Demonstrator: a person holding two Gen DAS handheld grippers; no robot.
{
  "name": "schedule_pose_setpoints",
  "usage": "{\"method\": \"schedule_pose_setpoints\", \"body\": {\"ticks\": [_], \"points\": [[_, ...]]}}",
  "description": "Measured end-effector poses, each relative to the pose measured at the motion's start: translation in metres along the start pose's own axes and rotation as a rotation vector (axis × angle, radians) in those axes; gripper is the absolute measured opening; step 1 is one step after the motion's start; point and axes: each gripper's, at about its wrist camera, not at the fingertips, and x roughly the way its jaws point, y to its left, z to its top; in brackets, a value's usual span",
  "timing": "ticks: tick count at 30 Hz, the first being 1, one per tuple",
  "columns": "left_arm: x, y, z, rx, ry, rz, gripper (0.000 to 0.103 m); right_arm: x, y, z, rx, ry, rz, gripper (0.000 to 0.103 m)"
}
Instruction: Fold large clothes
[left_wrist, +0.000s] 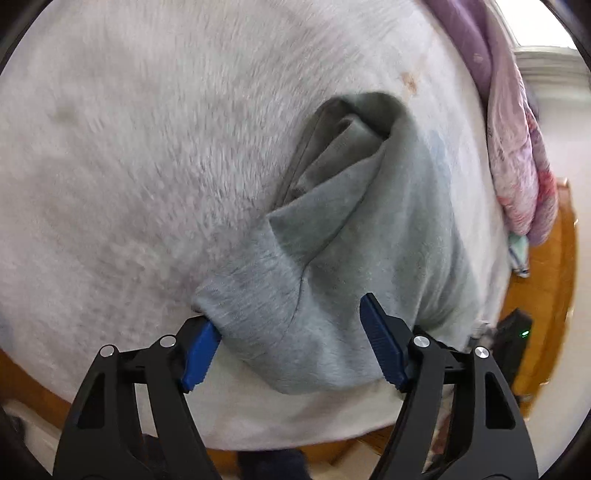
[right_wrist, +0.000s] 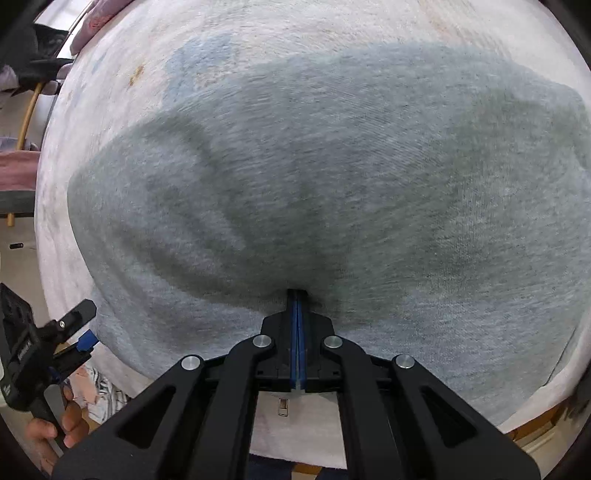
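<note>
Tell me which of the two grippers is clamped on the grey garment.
The right gripper: its blue fingers are pressed together on the grey garment. The left gripper has its fingers spread wide around a fold.

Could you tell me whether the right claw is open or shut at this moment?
Shut: the right claw has its blue pads pressed together on the grey garment.

The garment (right_wrist: 332, 192) lies on the towel (left_wrist: 129, 147) — bunched clothes (left_wrist: 517, 147) at the towel's far right edge — the towel covering the surface (left_wrist: 554, 266).
</note>
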Motion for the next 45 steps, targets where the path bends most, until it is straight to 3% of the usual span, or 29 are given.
{"method": "schedule_pose_setpoints", "body": {"ticks": [2, 6, 9, 12, 16, 19, 22, 23, 25, 28, 31, 34, 45], "points": [[0.014, 0.007, 0.003, -0.01, 0.05, -0.008, 0.073, 0.0, -0.002, 0.002, -0.001, 0.003, 0.008, 0.0], [0.011, 0.017, 0.004, -0.036, 0.004, -0.044, 0.075, -0.003, -0.003, -0.001, -0.005, 0.011, 0.027, 0.0], [0.006, 0.01, -0.006, 0.031, -0.019, -0.024, 0.073, 0.001, -0.01, 0.008, -0.008, 0.008, 0.055, 0.0], [0.023, -0.014, -0.015, 0.105, 0.01, 0.002, 0.031, -0.001, -0.022, 0.007, 0.009, -0.003, 0.077, 0.0], [0.03, -0.028, -0.012, 0.105, 0.0, 0.027, 0.018, -0.01, -0.023, 0.002, 0.014, -0.028, 0.066, 0.001], [0.025, -0.051, -0.01, 0.138, 0.001, 0.01, 0.017, -0.034, -0.006, -0.013, -0.041, -0.057, 0.013, 0.011], [0.007, -0.068, -0.009, 0.168, -0.002, -0.047, 0.017, -0.05, 0.014, -0.029, -0.117, -0.112, 0.0, 0.047], [0.002, -0.071, -0.008, 0.181, -0.006, -0.051, 0.017, -0.057, 0.024, -0.038, -0.159, -0.148, 0.024, 0.051], [-0.008, -0.074, -0.008, 0.187, 0.001, -0.071, 0.017, -0.066, 0.048, -0.056, -0.283, -0.21, 0.071, 0.053], [-0.018, -0.067, -0.007, 0.164, 0.014, -0.109, 0.017, -0.067, 0.077, -0.082, -0.447, -0.292, 0.081, 0.063], [-0.02, -0.058, -0.001, 0.124, 0.033, -0.149, 0.017, -0.056, 0.098, -0.1, -0.559, -0.346, 0.069, 0.066], [-0.018, -0.06, 0.001, 0.101, 0.047, -0.188, 0.017, -0.04, 0.109, -0.104, -0.616, -0.391, 0.046, 0.069], [-0.022, -0.05, 0.009, 0.051, 0.049, -0.21, 0.017, 0.002, 0.139, -0.097, -0.658, -0.517, -0.082, 0.081]]}}
